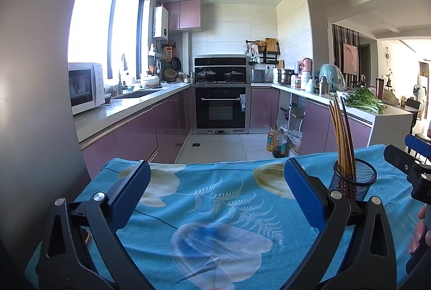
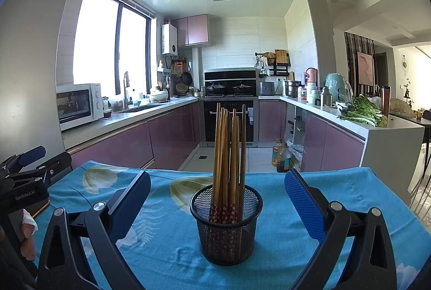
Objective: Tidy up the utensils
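Two grippers are hovering over a blue flowered tablecloth [image 2: 309,198], both spread wide and holding nothing. Furthest left, the left gripper [image 1: 215,198] is facing bare cloth that is running clear to the table's far edge. Right of it, the right gripper [image 2: 216,205] is framing a black mesh holder [image 2: 226,230], which is standing upright between its fingers without touching either. Chopsticks [image 2: 229,152] are sitting bundled inside, leaning slightly. Open cloth is lying on both sides of the holder.

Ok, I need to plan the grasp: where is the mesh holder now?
The mesh holder stands on the blue cloth, centred ahead of the open right gripper, chopsticks upright inside.
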The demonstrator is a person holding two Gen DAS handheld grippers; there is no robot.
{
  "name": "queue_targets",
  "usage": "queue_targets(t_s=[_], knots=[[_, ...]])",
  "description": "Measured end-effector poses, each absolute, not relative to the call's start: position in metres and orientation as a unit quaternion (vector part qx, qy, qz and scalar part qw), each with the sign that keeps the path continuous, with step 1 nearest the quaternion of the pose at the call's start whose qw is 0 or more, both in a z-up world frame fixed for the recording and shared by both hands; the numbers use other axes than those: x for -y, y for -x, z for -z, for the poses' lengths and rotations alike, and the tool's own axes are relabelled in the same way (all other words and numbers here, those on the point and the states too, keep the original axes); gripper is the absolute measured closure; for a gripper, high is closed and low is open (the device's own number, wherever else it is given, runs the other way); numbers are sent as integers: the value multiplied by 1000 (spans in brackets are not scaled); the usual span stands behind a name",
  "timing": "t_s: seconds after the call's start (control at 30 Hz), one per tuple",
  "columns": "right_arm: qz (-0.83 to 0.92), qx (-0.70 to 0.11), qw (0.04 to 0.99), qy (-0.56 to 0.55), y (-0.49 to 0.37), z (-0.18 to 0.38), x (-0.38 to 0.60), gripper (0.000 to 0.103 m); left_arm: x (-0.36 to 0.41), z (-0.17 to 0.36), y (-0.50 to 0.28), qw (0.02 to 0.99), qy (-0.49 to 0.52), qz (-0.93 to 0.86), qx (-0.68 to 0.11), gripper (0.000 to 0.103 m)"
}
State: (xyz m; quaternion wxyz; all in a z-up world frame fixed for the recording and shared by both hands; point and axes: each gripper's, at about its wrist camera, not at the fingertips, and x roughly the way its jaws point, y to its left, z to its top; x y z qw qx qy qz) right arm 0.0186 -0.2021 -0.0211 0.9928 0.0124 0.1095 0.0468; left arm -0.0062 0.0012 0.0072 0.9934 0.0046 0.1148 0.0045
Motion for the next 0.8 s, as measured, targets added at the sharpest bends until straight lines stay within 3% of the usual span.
queue_targets(t_s=[0.6, 0.8], knots=[[-47, -112, 992, -15, -21, 22, 202, 7, -2, -4, 5, 993, -4, -3, -115, 6], [-36, -130, 991, -15, -23, 29, 217, 7, -6, 6, -12, 986, 2, 0, -166, 6]])
